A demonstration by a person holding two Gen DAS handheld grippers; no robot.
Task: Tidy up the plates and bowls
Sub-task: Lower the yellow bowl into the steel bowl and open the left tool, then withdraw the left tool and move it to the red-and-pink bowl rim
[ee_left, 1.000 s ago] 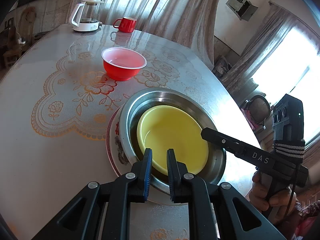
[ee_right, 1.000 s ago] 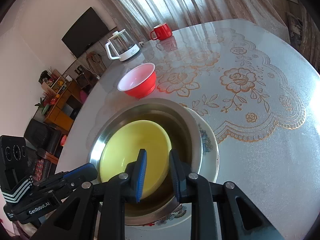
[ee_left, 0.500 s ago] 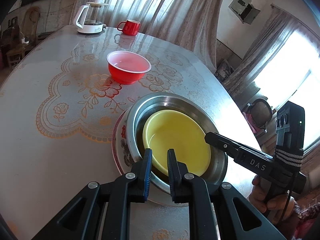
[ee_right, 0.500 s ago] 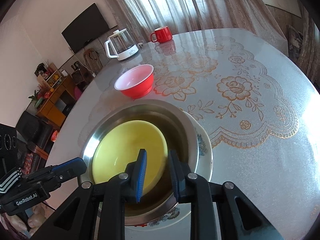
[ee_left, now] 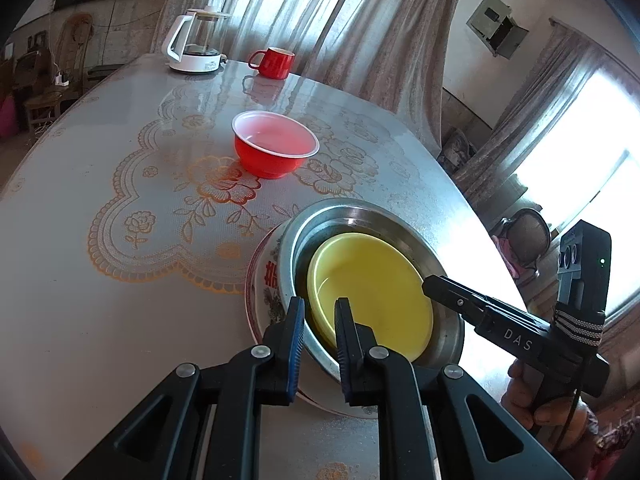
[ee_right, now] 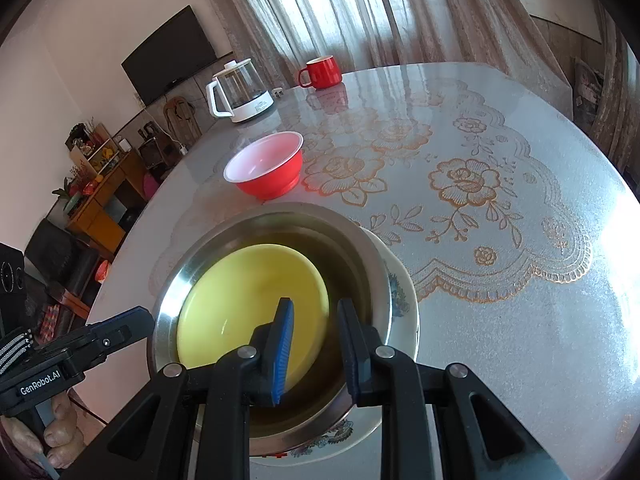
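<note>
A stack of three dishes near the near edge of the round surface (ee_left: 72, 264), seen from both wrist views. A yellow bowl (ee_left: 372, 292) is nested inside a metal bowl (ee_left: 360, 216), which is seated on a patterned plate (ee_left: 262, 280). Most of the plate is hidden beneath the metal bowl; only a crescent of its rim is exposed, and the red marks printed on it cannot be read. The near rims of the stack are covered by the gripper bodies in each view.

The left gripper (ee_left: 319, 322) is held with its fingers parted by a narrow gap, one finger outside the metal bowl and the other over the yellow bowl, so that the near rims of both bowls are seen in the gap. Whether the pads press on those rims cannot be told. The right gripper (ee_right: 316, 328) is likewise parted, its left finger over the yellow bowl and its right finger over the inside wall of the metal bowl; contact cannot be made out, and nothing is seen gripped.

A red bowl (ee_left: 275, 149) with a white inside is set apart, farther along the surface. At the far edge, a glass kettle (ee_left: 198, 40) and a red mug (ee_left: 273, 63) are placed near each other.
</note>
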